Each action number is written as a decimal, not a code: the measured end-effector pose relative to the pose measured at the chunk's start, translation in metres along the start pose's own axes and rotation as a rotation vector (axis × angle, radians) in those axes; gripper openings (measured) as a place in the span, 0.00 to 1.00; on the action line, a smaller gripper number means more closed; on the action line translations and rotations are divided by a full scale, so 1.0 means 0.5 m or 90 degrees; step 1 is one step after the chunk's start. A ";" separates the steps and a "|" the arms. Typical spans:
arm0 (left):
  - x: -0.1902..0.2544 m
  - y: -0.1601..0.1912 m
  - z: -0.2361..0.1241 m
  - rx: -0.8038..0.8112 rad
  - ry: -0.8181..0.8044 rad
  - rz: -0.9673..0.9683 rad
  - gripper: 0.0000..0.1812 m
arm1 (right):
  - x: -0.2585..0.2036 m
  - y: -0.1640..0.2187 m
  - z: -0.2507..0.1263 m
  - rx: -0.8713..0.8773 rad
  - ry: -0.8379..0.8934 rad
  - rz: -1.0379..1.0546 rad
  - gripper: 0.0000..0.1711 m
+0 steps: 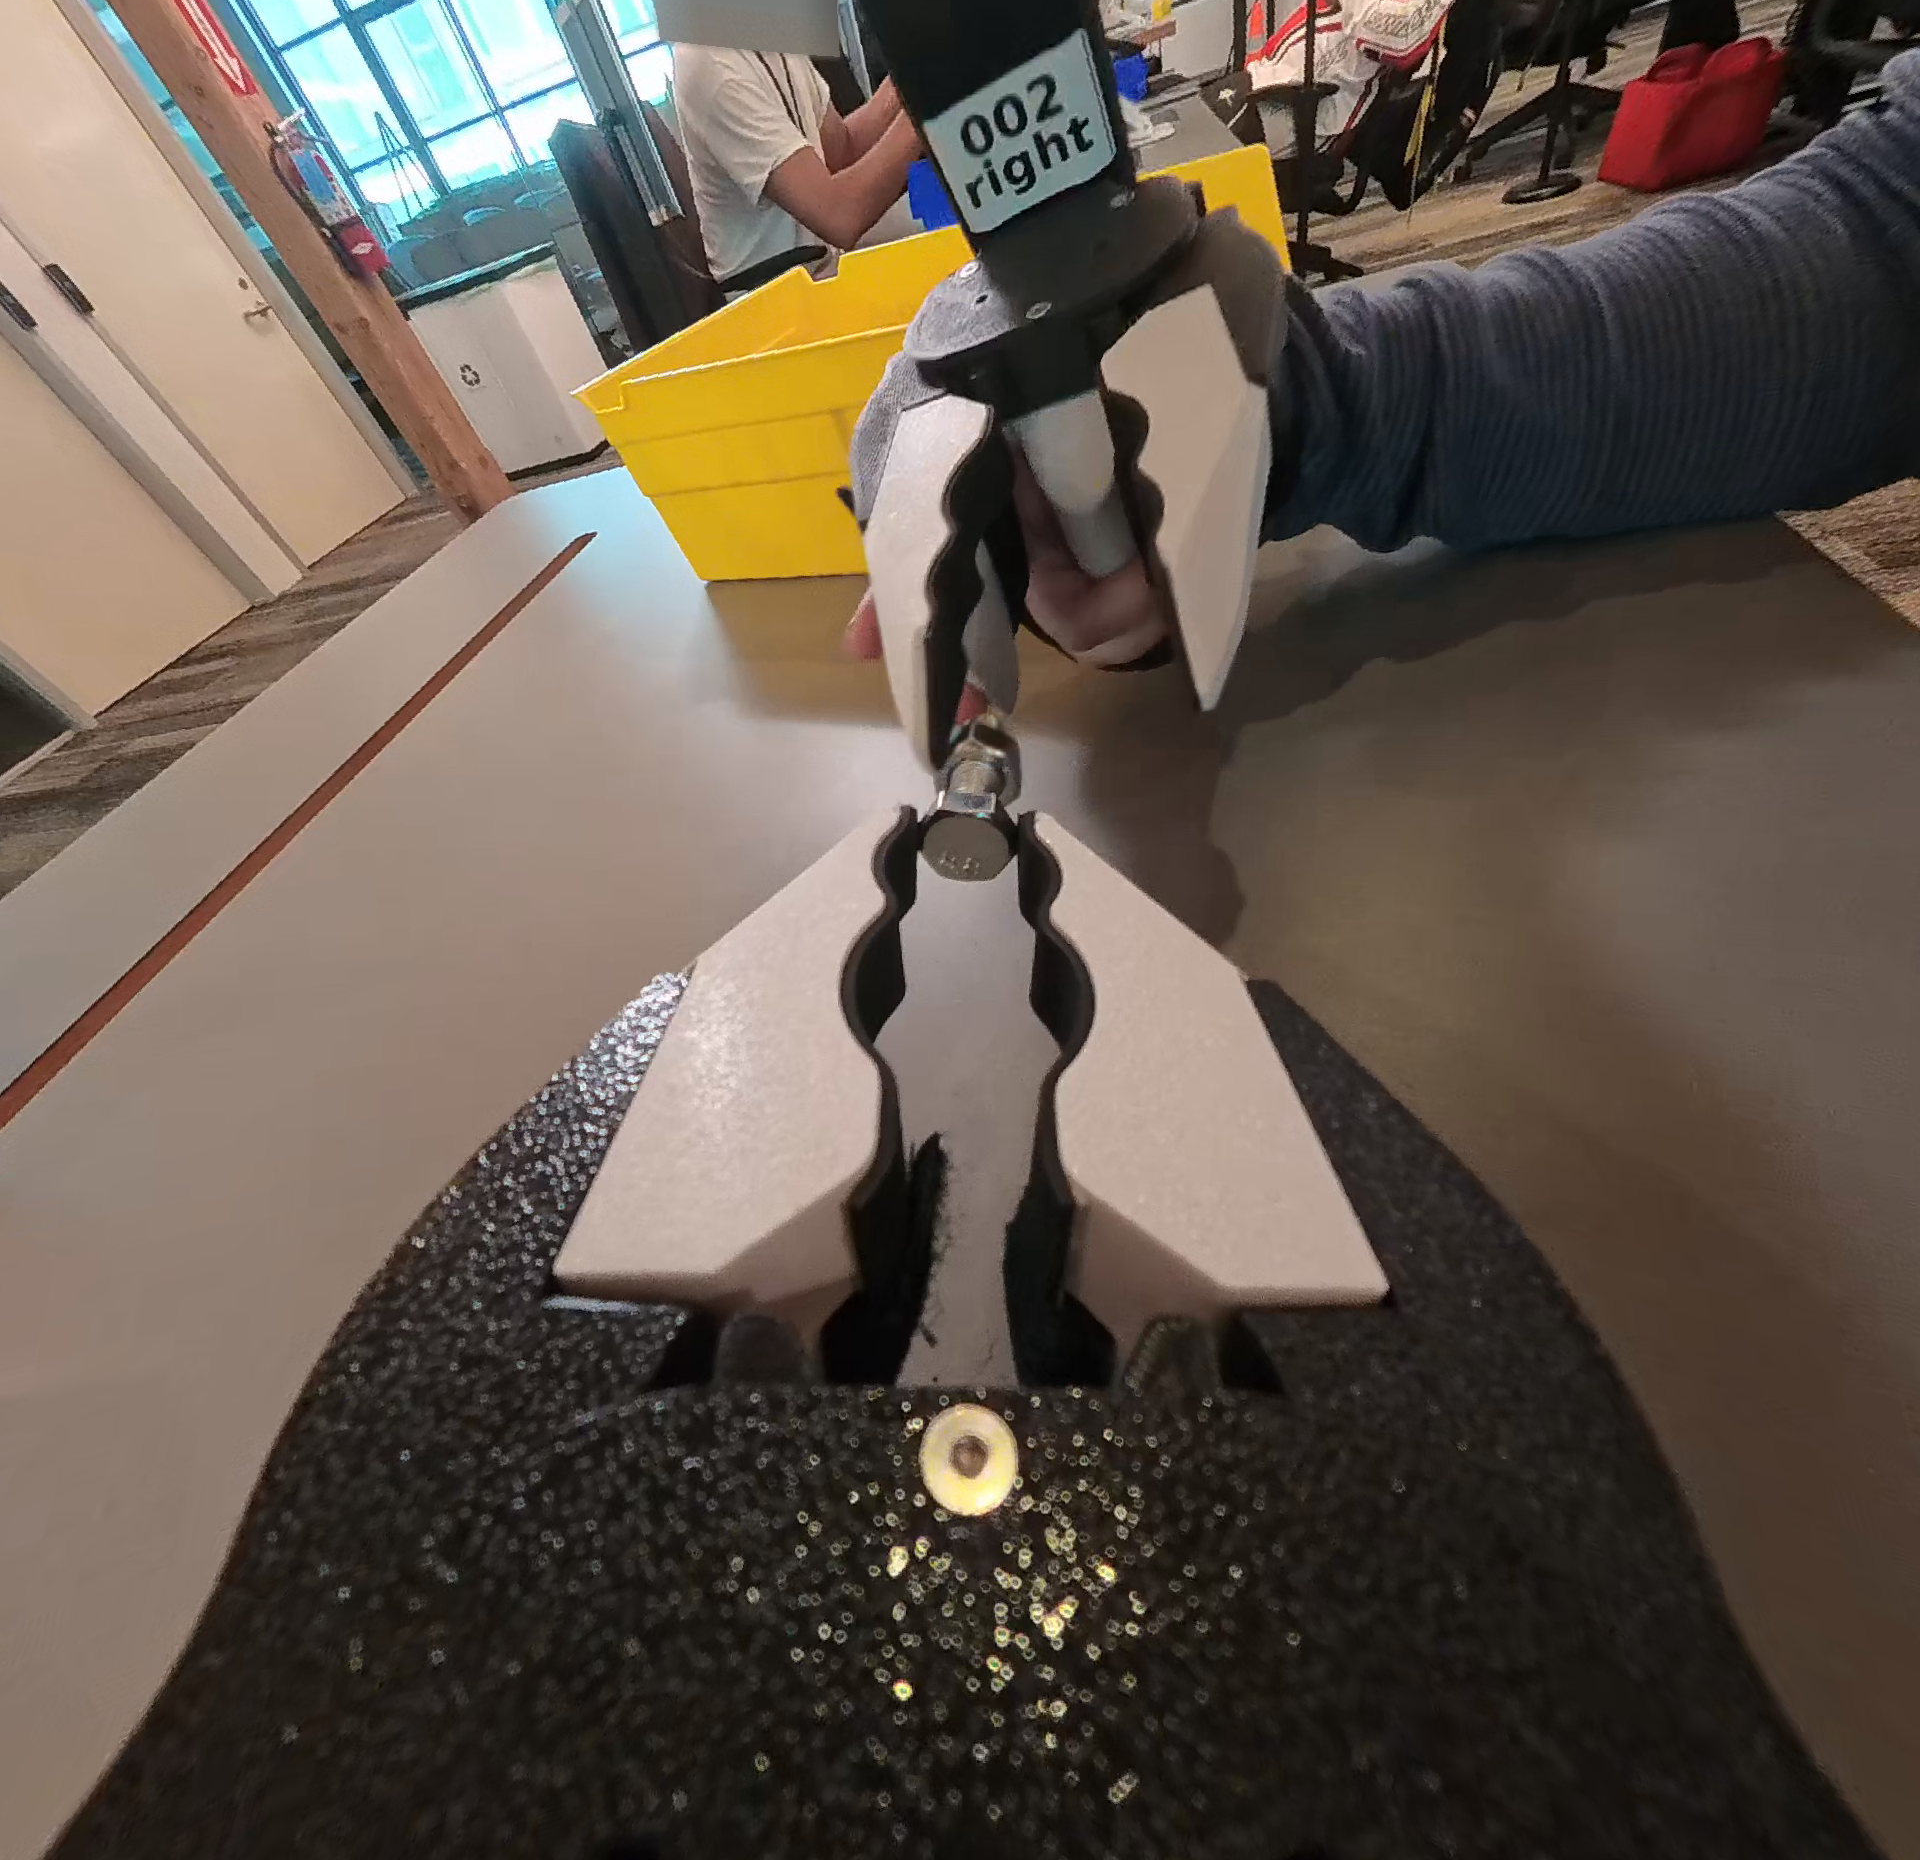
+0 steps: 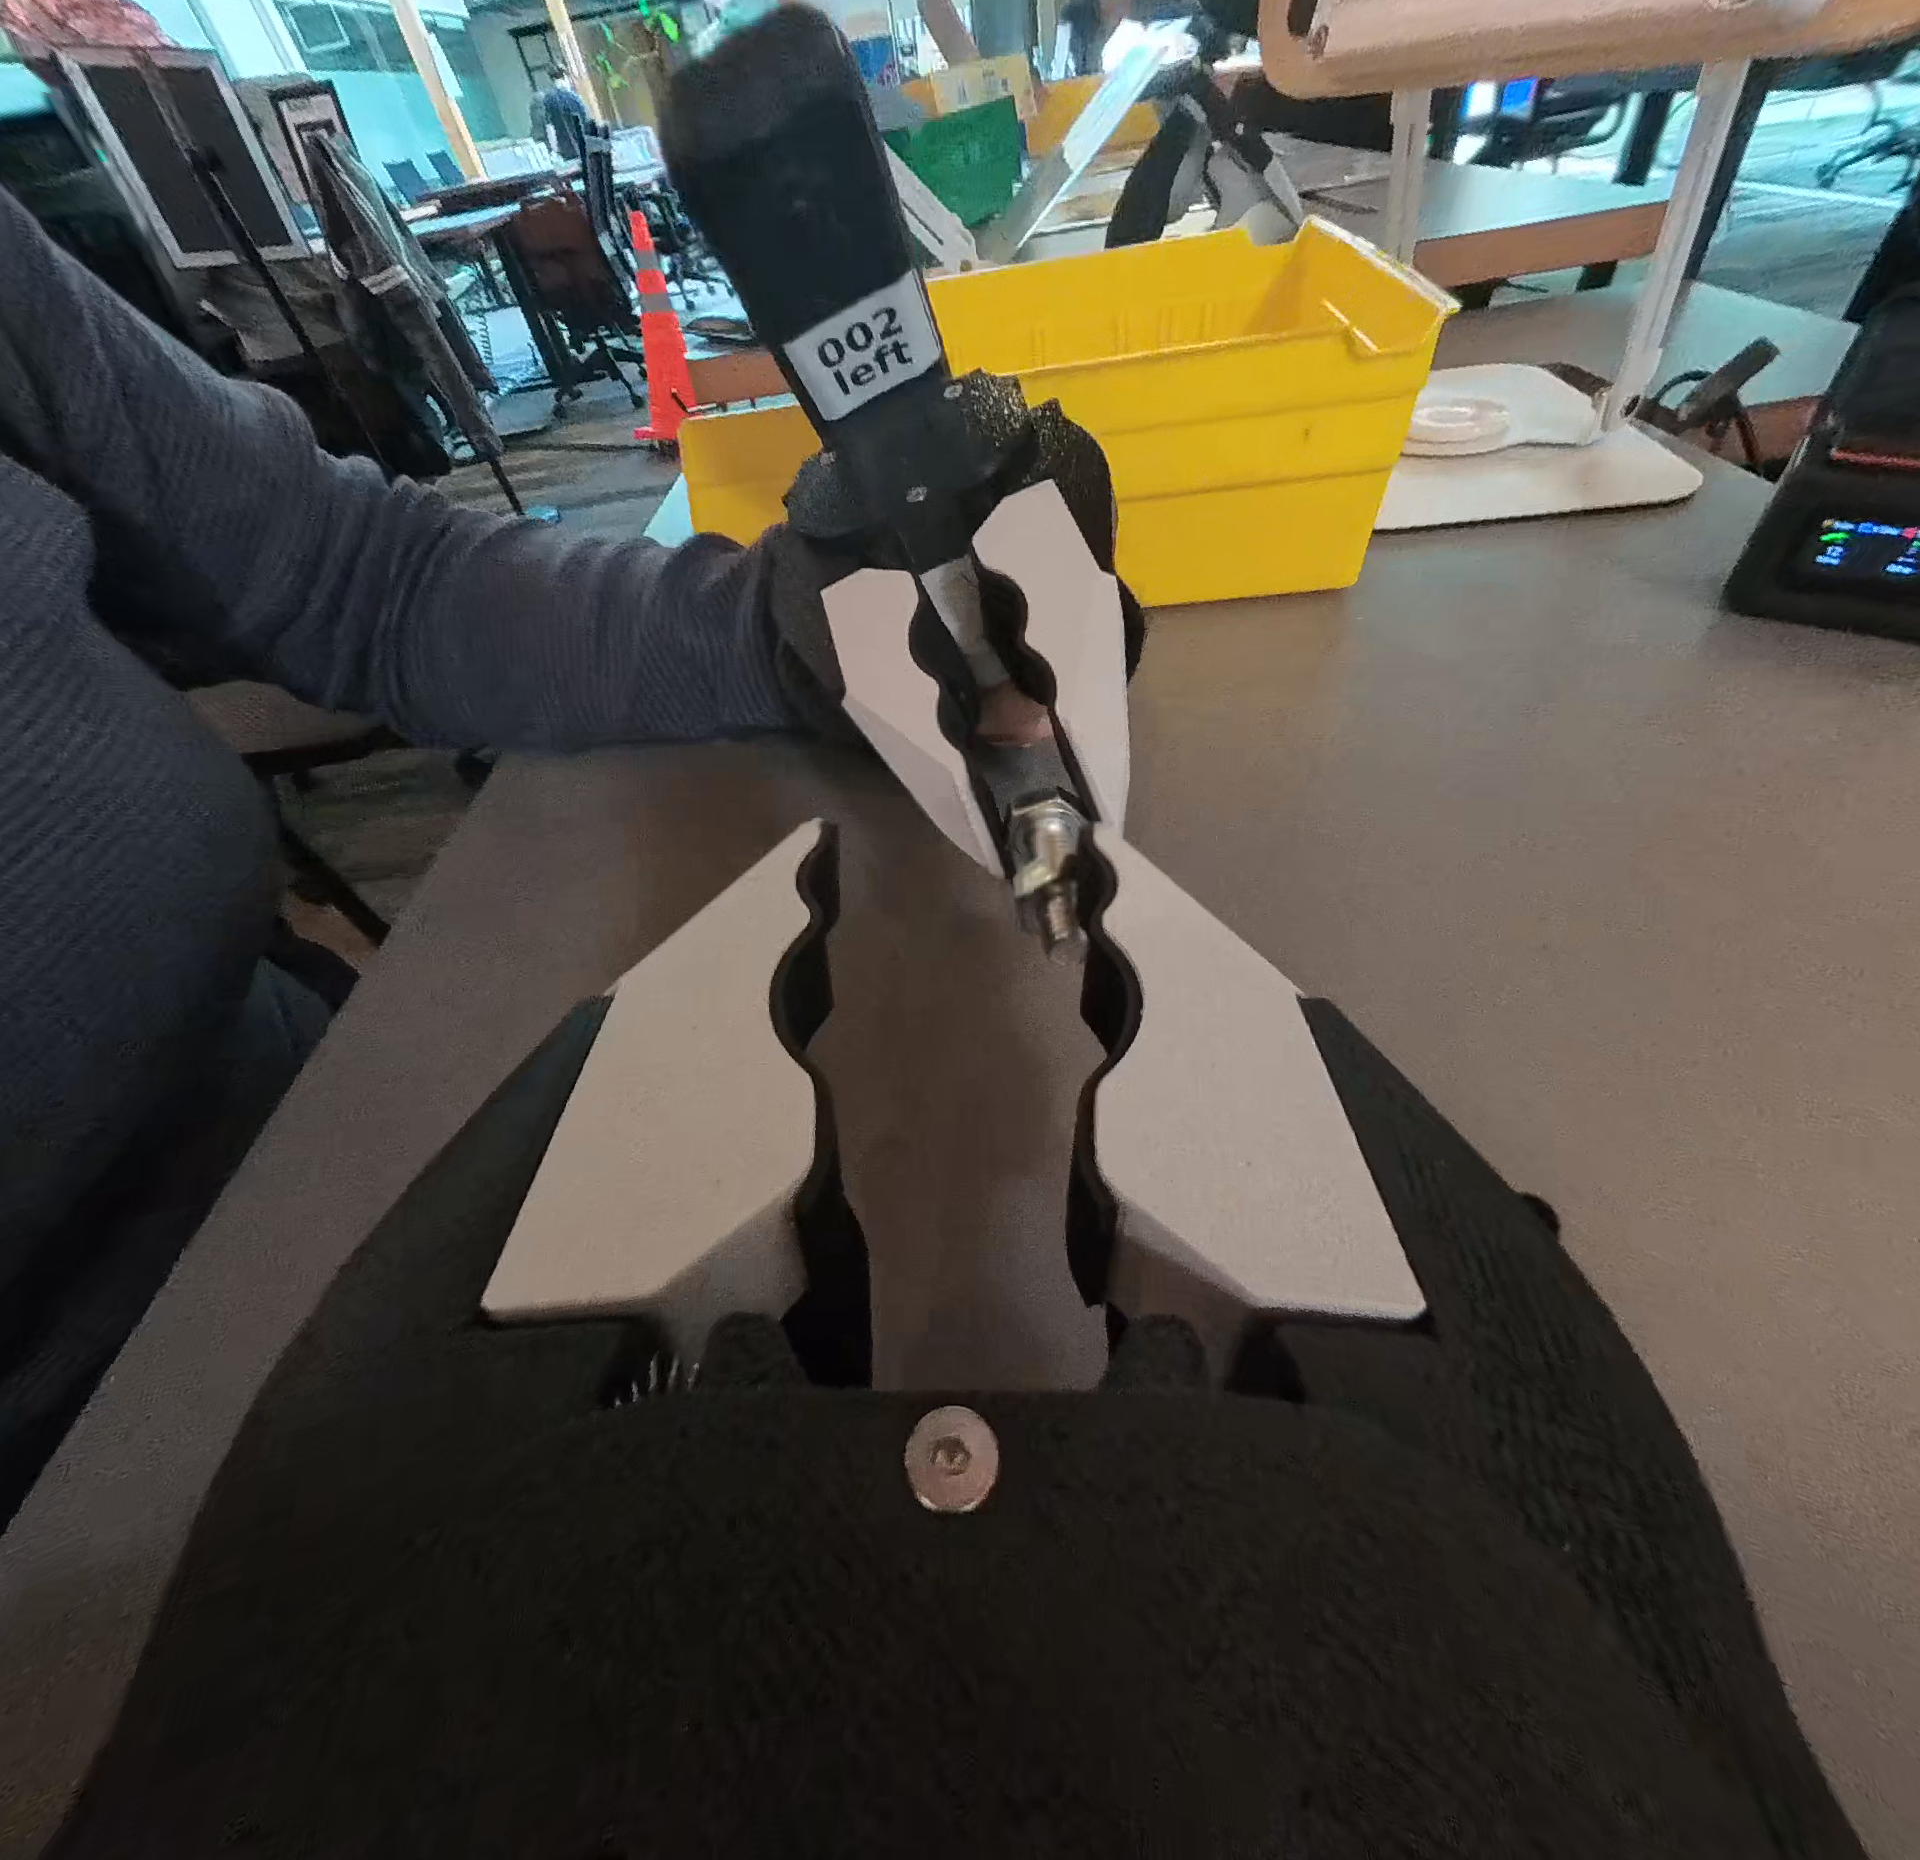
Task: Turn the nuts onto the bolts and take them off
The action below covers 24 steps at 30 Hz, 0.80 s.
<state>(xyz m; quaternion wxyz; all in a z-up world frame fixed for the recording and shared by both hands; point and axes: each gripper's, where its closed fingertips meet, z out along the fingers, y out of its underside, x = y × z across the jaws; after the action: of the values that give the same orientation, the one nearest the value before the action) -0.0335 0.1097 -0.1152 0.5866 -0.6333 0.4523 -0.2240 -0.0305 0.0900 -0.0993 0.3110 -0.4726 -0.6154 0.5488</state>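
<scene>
Left wrist view is showing the left gripper (image 1: 968,842) clamping the hex head of a bolt (image 1: 968,854) at its tips, the threaded shank pointing away toward twelve o'clock with nuts (image 1: 975,771) riding on it. Beyond, the right gripper (image 1: 1081,709) is standing wide, one finger brushing the shank's far end, the other well apart at two o'clock. Right wrist view is placing the bolt (image 2: 1044,875) at one o'clock, touching the right gripper's (image 2: 961,875) own right-hand finger rather than sitting centred. Its long axis is running between the two tools, so I judge the right gripper needs shifting sideways before closing on a nut. A yellow bin (image 2: 1195,428) is sitting behind on the table (image 2: 1455,875).
</scene>
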 end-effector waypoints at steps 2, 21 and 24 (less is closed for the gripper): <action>-0.001 -0.001 -0.001 0.002 -0.001 -0.003 0.09 | -0.010 -0.002 -0.001 0.004 -0.023 0.007 0.24; -0.009 -0.019 -0.014 0.049 0.006 -0.035 0.09 | 0.001 -0.006 0.005 0.030 0.001 0.001 0.31; -0.010 -0.018 -0.014 0.047 0.004 -0.035 0.09 | -0.008 -0.020 -0.002 0.055 -0.009 -0.012 0.31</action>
<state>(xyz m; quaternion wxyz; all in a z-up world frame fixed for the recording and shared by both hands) -0.0385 0.1091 -0.1040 0.6017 -0.6227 0.4282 -0.2584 -0.0308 0.0873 -0.0888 0.3318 -0.4490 -0.5978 0.5753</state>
